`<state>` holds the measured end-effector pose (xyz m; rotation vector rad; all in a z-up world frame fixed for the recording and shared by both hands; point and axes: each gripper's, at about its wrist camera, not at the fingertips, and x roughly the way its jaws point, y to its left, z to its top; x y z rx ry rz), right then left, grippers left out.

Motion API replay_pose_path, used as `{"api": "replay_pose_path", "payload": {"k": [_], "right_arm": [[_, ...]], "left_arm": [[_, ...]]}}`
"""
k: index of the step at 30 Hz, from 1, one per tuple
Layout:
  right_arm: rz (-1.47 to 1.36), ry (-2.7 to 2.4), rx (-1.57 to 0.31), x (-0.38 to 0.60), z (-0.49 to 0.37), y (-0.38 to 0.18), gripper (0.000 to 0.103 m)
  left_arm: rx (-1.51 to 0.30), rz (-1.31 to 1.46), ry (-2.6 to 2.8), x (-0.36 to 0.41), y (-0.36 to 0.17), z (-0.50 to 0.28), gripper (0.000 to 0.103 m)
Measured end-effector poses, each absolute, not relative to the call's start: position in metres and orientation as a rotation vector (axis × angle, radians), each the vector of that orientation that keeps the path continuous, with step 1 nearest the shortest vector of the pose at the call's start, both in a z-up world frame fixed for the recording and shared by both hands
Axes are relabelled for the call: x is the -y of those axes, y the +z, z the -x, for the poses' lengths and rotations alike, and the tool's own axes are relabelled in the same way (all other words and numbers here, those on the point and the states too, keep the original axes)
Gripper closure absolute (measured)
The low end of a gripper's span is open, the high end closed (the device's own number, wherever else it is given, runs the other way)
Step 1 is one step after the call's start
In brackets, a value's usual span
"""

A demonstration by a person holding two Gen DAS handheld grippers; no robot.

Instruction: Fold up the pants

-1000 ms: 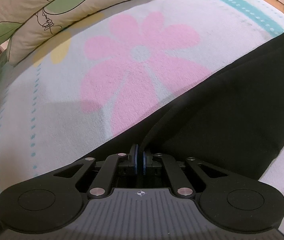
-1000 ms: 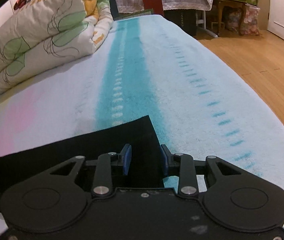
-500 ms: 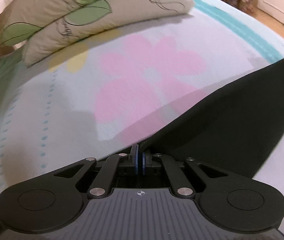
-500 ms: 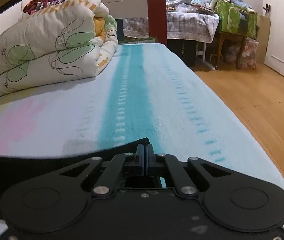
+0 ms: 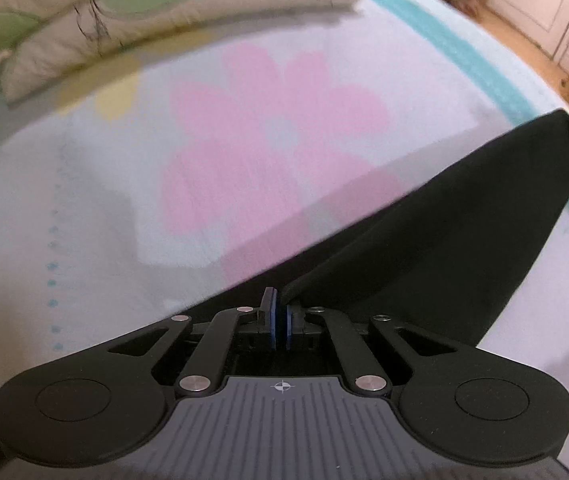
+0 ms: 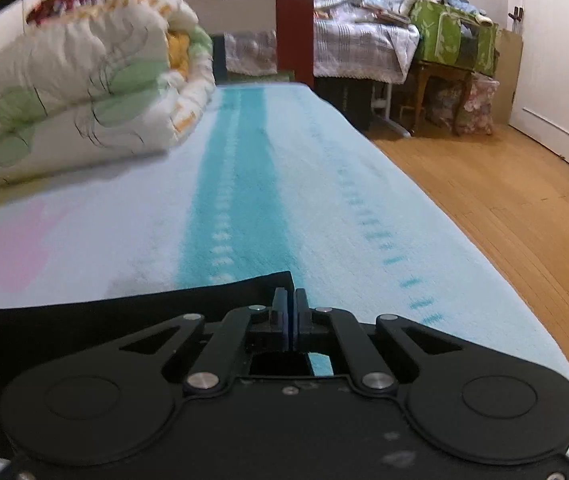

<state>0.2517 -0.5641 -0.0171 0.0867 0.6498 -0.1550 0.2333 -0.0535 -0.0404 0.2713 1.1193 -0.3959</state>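
Both grippers had the pants pinched: left gripper (image 5: 279,312) was clamped on a raised edge of the pants (image 5: 444,248), which stretched ahead and to its right over the bed (image 5: 84,220). Right gripper (image 6: 289,300) was closed on a corner. Looked like a fold barely begun, with most folding left.

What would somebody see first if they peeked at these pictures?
Probably the big pink flower printed in the middle of the pale blue blanket on the bed. Next, the black pants stretched across the blanket's near edge, pinched at one end by the left gripper and at the other by the right gripper. A puffy leaf-patterned quilt sits folded at the far left.
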Motion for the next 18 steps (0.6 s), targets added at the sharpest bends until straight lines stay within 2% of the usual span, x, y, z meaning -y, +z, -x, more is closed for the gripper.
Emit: {"api": "replay_pose_path", "payload": {"k": [4, 8, 11, 14, 17, 18], "right_arm": [[-0.075, -0.201, -0.756, 0.557, -0.266, -0.035, 0.099], [0.000, -0.260, -0.780, 0.551, -0.271, -0.040, 0.097], [-0.039, -0.308, -0.778, 0.562, -0.270, -0.037, 0.089], [-0.070, -0.364, -0.755, 0.573, -0.264, -0.032, 0.088], [-0.074, -0.400, -0.698, 0.571, -0.250, -0.019, 0.085], [-0.071, -0.377, -0.675, 0.566, -0.246, -0.013, 0.085]], "left_arm": [[-1.144, -0.320, -0.372, 0.066, -0.056, -0.239, 0.094], [-1.116, -0.370, -0.340, 0.072, -0.047, -0.244, 0.083], [-1.114, -0.343, -0.350, 0.069, -0.035, -0.250, 0.076], [-1.112, -0.361, -0.337, 0.068, -0.031, -0.254, 0.070], [-1.207, -0.328, -0.410, 0.066, -0.038, -0.255, 0.061], [-1.263, -0.310, -0.449, 0.066, -0.044, -0.256, 0.061]]}}
